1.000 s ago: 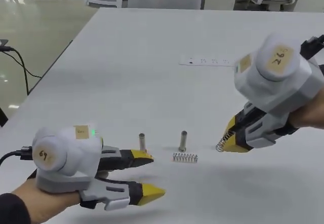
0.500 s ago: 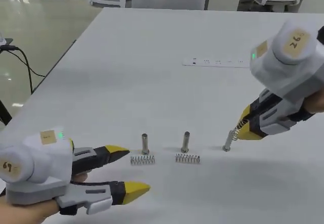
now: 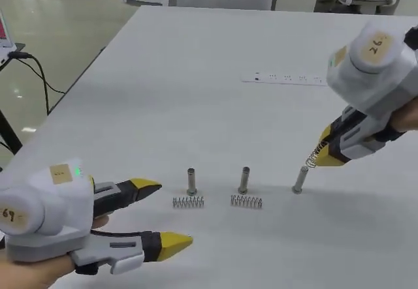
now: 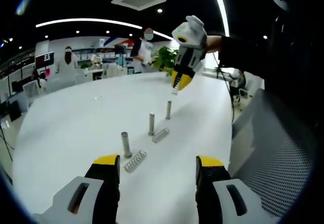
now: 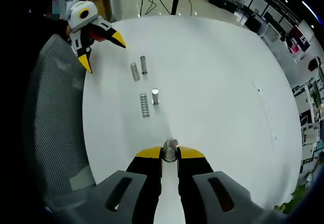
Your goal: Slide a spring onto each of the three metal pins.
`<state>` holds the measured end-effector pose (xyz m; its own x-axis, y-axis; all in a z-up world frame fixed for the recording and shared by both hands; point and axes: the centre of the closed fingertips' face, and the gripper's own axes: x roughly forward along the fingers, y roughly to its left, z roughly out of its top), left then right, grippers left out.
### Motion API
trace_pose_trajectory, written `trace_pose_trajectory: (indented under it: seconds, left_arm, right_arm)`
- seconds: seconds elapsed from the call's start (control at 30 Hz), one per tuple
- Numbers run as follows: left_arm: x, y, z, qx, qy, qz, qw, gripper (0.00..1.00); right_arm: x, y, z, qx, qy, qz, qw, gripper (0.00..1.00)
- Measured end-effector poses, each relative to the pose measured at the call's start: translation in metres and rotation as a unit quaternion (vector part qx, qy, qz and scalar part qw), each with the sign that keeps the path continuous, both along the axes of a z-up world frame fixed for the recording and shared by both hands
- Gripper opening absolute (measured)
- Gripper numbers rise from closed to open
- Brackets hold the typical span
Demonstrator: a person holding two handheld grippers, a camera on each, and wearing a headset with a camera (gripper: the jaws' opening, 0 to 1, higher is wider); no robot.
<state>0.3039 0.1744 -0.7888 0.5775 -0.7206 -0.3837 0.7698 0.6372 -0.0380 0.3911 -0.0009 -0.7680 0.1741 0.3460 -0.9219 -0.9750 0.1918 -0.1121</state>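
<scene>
Right gripper [image 3: 326, 158], pinching a spring [image 3: 314, 156], has risen just above the rightmost pin [image 3: 300, 179]; threading looks unfinished; left gripper [image 3: 171, 212], fingers spread, waits well left.

The right claw [image 5: 170, 154] and its spring [image 5: 170, 147] apparently hide the third pin [image 3: 300, 179].

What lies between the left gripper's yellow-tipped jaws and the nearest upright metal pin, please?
A small coiled metal spring lying flat, seen in the left gripper view.
</scene>
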Motion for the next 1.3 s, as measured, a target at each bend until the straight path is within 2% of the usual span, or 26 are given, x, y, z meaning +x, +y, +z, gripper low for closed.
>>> trace_pose_trajectory:
  seconds: [0.4,0.9,1.3]
  left_arm:
    - [0.000,0.002,-0.003,0.019,-0.007,-0.005,0.9998,0.61]
    - [0.001,0.004,-0.005,0.021,-0.005,-0.005,0.9998,0.61]
    - [0.000,0.003,-0.005,0.024,-0.005,-0.006,0.9997,0.61]
  right_arm:
    - [0.009,0.000,-0.019,-0.010,0.014,-0.005,0.9998,0.08]
    - [0.013,0.000,-0.033,-0.015,0.028,-0.009,0.9995,0.08]
    - [0.013,0.001,-0.057,-0.025,0.047,-0.016,0.9984,0.08]
